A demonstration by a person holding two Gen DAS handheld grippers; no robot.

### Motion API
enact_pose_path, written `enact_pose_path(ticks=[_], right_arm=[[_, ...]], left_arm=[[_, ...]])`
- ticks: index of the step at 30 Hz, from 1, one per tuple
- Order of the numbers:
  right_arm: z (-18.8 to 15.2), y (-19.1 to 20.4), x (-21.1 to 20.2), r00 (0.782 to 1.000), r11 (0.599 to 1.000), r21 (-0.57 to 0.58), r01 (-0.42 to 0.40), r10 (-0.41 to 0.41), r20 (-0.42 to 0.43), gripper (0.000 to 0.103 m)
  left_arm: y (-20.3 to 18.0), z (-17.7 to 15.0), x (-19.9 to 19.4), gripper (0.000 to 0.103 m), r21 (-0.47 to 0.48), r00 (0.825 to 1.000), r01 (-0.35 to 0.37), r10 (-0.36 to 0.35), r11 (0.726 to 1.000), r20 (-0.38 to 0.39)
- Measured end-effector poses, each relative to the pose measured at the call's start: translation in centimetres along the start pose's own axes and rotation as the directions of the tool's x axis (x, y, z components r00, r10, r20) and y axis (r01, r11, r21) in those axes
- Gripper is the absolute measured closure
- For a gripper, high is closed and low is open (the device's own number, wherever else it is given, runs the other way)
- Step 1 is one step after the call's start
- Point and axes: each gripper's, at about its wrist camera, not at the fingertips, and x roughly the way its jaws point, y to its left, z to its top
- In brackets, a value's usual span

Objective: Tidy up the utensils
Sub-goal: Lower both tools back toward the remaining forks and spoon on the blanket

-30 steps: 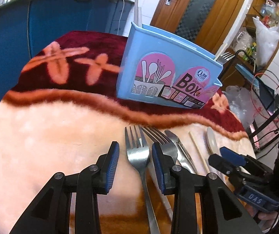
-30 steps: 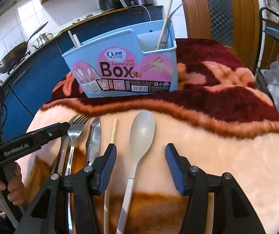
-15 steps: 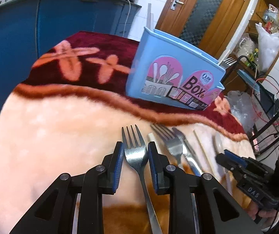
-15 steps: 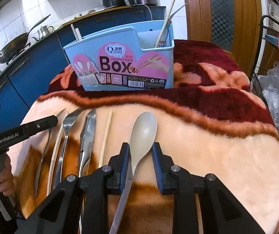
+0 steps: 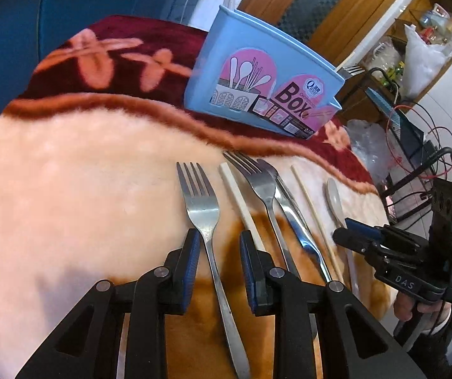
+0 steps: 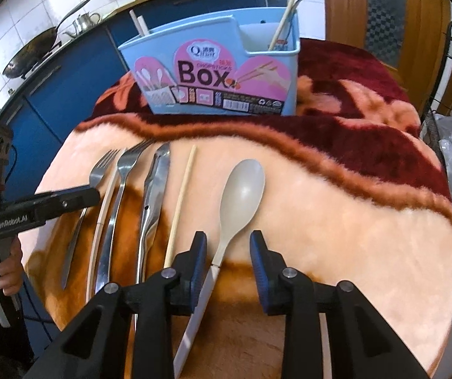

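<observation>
A blue utensil box stands at the back of the blanket. In front lie a fork, a white chopstick, a second fork, a knife, a wooden chopstick and a beige spoon. My left gripper straddles the first fork's neck; blanket shows beside the right pad. My right gripper straddles the spoon's handle, its jaws opening, with gaps on both sides.
The round table's blanket is bare to the right of the spoon. Chopsticks stand in the box. Blue cabinets lie behind, and a wire rack stands at the right. A hand holds the left gripper.
The left jaws narrowed around the first fork. It now lies further left, apart from the other utensils, and sticks out farther ahead. The right jaws closed in on the spoon's handle, then widened slightly.
</observation>
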Motion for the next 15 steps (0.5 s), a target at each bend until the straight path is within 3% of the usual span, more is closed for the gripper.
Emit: enact_pose_path(ticks=[4,6,11,13,15], right_arm=[[0.6,0.3,0.5,1.000,1.000,-0.021,-0.004,0.003,-0.020,0.069],[0.8,0.2,0.7,1.000,1.000,-0.019,-0.008,0.007,-0.023,0.069],[0.8,0.0,0.6,1.000,1.000,-0.005,0.009,-0.009,-0.003,0.085],[0.5,-0.5,0.4,1.000,0.999,0.034,-0.009,0.008,0.020,0.093],[0.2,-1.0,-0.1,0.998,0.997,0.072,-0.041,0.037,0.053,0.095]], left_arm=[[-0.1,0.6,0.5,0.083,0.013,1.000,-0.005,0.005,1.000,-0.008],[0.0,0.7,0.6,0.091,0.015,1.000,-0.013,0.013,1.000,-0.008],[0.9,0.6,0.5,0.097,-0.018,1.000,0.023,-0.023,1.000,-0.002],[1.2,0.4,0.3,0.100,-0.039,0.998,0.055,-0.054,0.998,0.010],[1.3,0.1,0.0,0.101,-0.051,0.996,0.087,-0.086,0.995,0.022]])
